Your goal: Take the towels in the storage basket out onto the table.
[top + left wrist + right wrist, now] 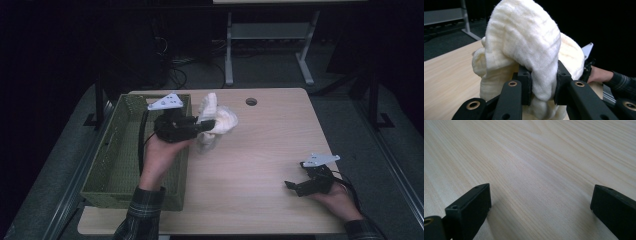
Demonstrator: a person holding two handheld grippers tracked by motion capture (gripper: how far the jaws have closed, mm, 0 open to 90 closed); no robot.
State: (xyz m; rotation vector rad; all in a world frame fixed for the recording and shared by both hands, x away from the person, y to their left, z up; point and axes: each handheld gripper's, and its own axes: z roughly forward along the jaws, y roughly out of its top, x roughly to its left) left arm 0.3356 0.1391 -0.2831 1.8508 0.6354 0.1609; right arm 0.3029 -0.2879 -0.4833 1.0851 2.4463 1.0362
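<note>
A cream cloth point(216, 121) hangs bunched above the wooden table point(260, 150), just right of the green basket point(115, 165). My left gripper point(204, 126) is shut on it; in the left gripper view both black pads pinch a thick fold of the cloth point(529, 50), and my left gripper point(543, 85) points toward the other hand. My right gripper point(290, 186) rests low near the table's front right, held in a hand. In the right gripper view my right gripper point(540, 200) stands open, wide apart, with bare wood between its fingers.
The green woven basket stands along the table's left side, with its rim point(186, 150) close to my left hand. A round cable hole point(251, 101) sits near the far edge. Beyond the table are a dark floor and white desk legs point(229, 50).
</note>
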